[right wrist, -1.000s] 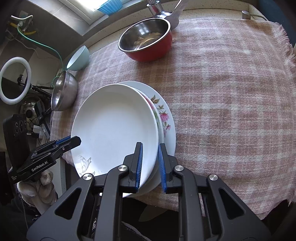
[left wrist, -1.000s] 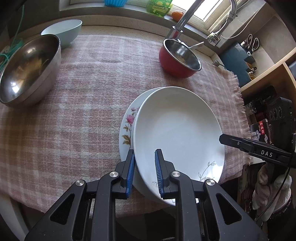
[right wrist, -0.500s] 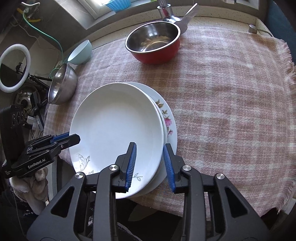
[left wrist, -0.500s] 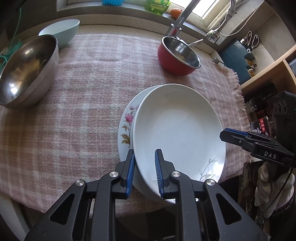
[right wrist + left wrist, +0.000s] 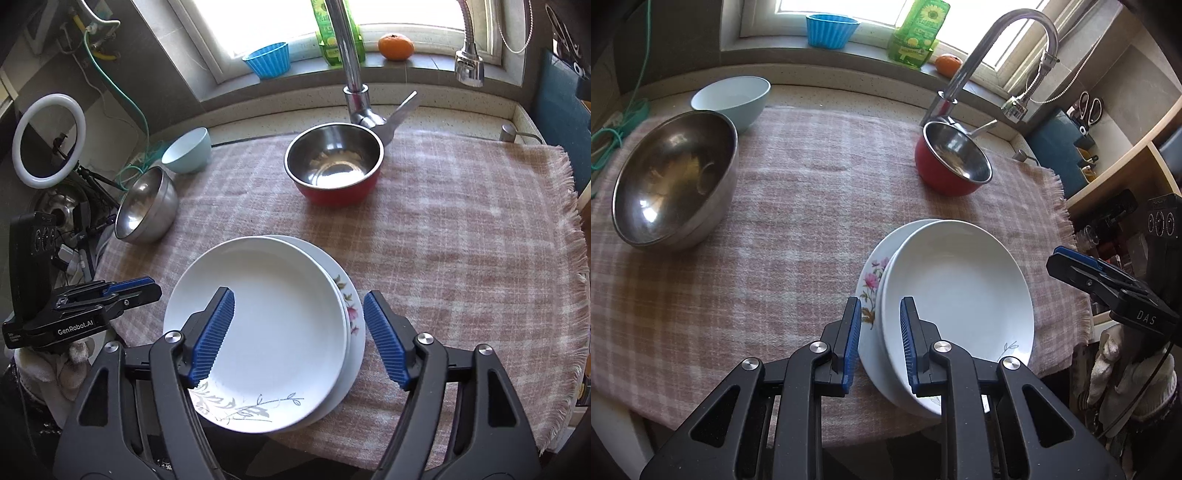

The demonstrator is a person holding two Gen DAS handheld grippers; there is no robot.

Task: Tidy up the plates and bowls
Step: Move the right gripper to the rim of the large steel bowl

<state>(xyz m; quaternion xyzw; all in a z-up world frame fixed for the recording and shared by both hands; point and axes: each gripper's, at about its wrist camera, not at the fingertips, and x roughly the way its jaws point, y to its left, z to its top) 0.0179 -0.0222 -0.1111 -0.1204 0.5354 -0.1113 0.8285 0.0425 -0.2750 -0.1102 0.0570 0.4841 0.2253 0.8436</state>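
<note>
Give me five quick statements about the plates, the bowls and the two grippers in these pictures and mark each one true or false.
1. The plain white plate lies on top of the flowered plate. True.
2. The right gripper is clamped on the plate stack. False: its jaws have just been opening and stand wide, clear of the plates.
3. The red bowl has a shiny metal inside. True.
4. The light blue bowl sits nested inside the steel bowl. False: it stands on its own behind the steel bowl.
5. The left gripper is wide open. False: its jaws are nearly closed, with the stack's rim between them.
</note>
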